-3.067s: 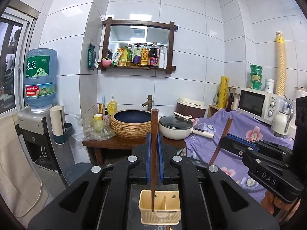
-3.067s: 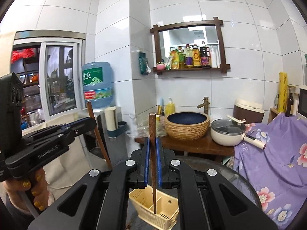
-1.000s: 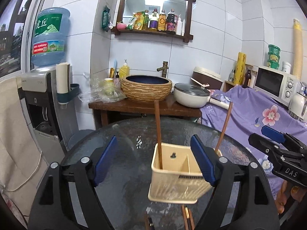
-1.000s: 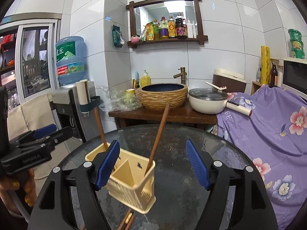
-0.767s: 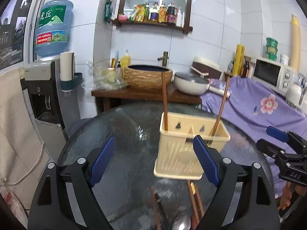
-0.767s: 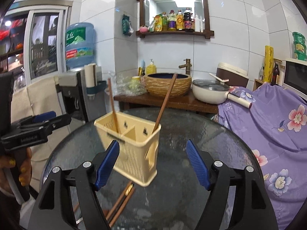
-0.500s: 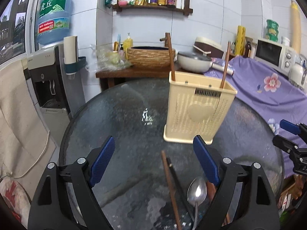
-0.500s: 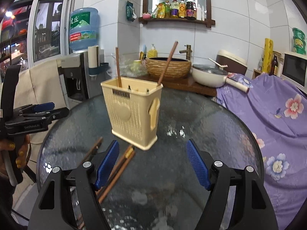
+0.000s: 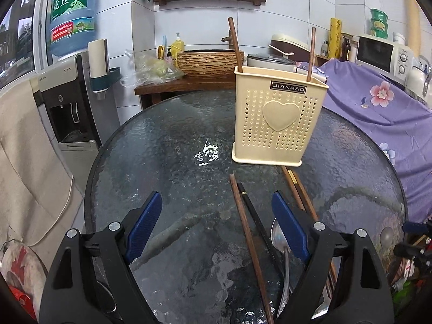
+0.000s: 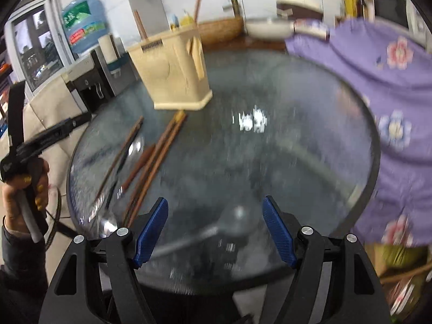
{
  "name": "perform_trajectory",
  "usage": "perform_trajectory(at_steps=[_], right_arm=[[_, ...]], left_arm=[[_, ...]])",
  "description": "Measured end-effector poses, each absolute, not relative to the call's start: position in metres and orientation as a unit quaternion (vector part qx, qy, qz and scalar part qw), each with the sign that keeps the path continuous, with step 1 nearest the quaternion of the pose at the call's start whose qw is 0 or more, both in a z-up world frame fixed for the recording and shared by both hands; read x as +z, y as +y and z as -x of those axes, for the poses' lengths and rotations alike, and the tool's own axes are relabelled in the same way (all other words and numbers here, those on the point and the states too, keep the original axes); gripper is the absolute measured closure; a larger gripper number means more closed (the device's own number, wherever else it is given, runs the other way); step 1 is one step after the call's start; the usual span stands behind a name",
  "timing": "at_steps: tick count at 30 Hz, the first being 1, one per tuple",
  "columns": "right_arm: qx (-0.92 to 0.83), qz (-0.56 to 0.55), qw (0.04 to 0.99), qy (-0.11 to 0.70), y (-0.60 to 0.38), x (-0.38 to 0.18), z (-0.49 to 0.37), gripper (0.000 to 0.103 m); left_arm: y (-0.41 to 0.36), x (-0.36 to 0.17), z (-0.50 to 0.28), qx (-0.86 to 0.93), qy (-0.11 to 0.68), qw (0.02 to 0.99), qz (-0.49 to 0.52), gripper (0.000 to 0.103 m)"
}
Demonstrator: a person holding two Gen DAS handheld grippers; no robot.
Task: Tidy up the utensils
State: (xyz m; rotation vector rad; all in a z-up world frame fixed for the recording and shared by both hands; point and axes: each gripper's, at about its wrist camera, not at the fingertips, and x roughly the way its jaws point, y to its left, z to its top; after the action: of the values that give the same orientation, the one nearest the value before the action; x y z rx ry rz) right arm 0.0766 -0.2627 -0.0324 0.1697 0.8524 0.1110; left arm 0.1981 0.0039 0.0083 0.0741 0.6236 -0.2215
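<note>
Wooden chopsticks (image 9: 247,232) lie on the table in front of the holder (image 9: 279,116), pointing at it, straight ahead of your wide-open, empty left claw (image 9: 216,229), nearer than the equally wide right claw (image 10: 214,232).

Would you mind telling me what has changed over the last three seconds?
Both tongs, left and right, let go of one chopstick each, opened, and pulled back toward the table's near edge. Those chopsticks now stand in the holder. The holder stayed put; other chopsticks remain lying on the table.
</note>
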Motion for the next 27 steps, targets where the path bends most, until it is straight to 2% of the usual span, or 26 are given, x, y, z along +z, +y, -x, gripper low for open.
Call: perform_trajectory(at_steps=[4,14,24,27], right_arm=[[0.045,-0.092,0.893,0.438,-0.262,-0.048,-0.07,0.033],[0.031,-0.084,0.888,0.452,-0.262,-0.059,-0.074,0.038],[0.03,-0.057,0.893,0.445,-0.25,-0.059,-0.092,0.042],[0.026,-0.04,0.895,0.443,-0.246,-0.059,-0.101,0.042]], left_arm=[[0.003,0.002,-0.197,-0.105,0.314,0.943,-0.046,0.022],[-0.006,-0.022,-0.199,-0.117,0.354,0.926,-0.057,0.044],[-0.011,-0.033,-0.203,-0.12,0.367,0.921,-0.059,0.05],[-0.014,-0.031,-0.2,-0.13,0.368,0.919,-0.056,0.057]])
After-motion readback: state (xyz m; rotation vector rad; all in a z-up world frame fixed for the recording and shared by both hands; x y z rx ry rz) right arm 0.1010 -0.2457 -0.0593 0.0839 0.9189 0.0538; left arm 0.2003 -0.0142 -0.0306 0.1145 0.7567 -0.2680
